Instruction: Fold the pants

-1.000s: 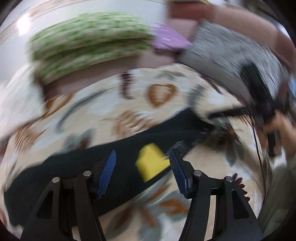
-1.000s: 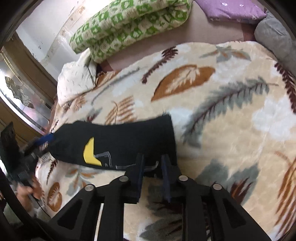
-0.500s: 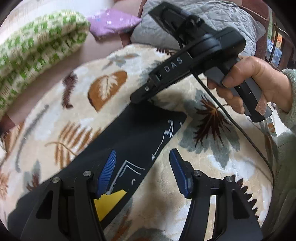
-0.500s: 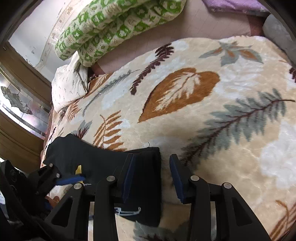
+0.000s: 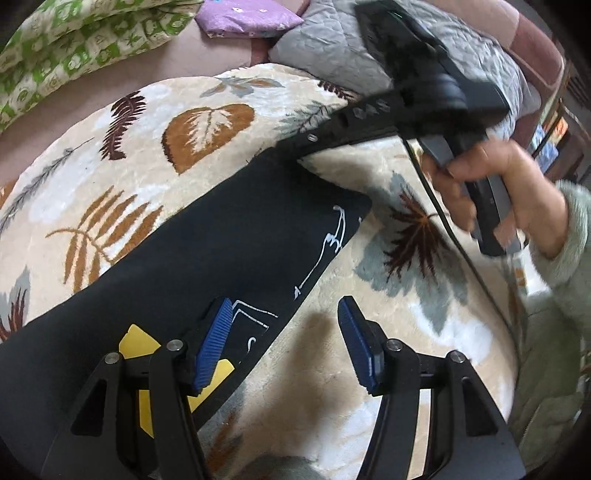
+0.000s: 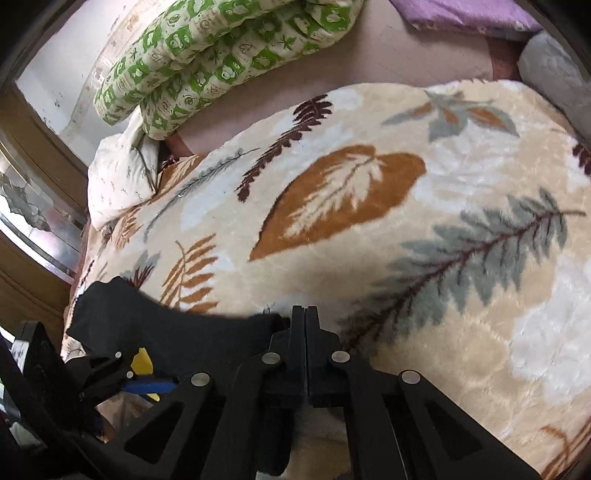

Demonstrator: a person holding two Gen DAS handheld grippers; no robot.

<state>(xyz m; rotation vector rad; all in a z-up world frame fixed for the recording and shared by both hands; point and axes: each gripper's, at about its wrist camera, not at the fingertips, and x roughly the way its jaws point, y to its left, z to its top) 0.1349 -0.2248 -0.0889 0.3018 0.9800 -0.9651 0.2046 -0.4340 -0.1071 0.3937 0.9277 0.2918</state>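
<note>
Black pants (image 5: 221, 236) with a yellow patch and white line drawing lie flat on a leaf-patterned blanket (image 5: 406, 295). My left gripper (image 5: 283, 308) hovers open over their near edge, its left blue pad (image 5: 214, 339) above the fabric and the right pad over the blanket. In the left wrist view my right gripper (image 5: 291, 147), held by a hand (image 5: 498, 184), has its tip on the pants' far corner. Seen from the right wrist, the right gripper (image 6: 304, 315) has its jaws pressed together, pinching the corner of the pants (image 6: 166, 332).
A green patterned quilt (image 6: 221, 55) lies rolled at the back, with a white pillow (image 6: 118, 177) to its left. A purple pillow (image 5: 251, 16) and a grey quilted cushion (image 5: 332, 48) sit behind the blanket. A cable (image 5: 461, 251) trails from the right gripper.
The right gripper slid to the pants' far corner and its jaws closed on the fabric. The left gripper swung across and sank toward the pants' near edge, still open.
</note>
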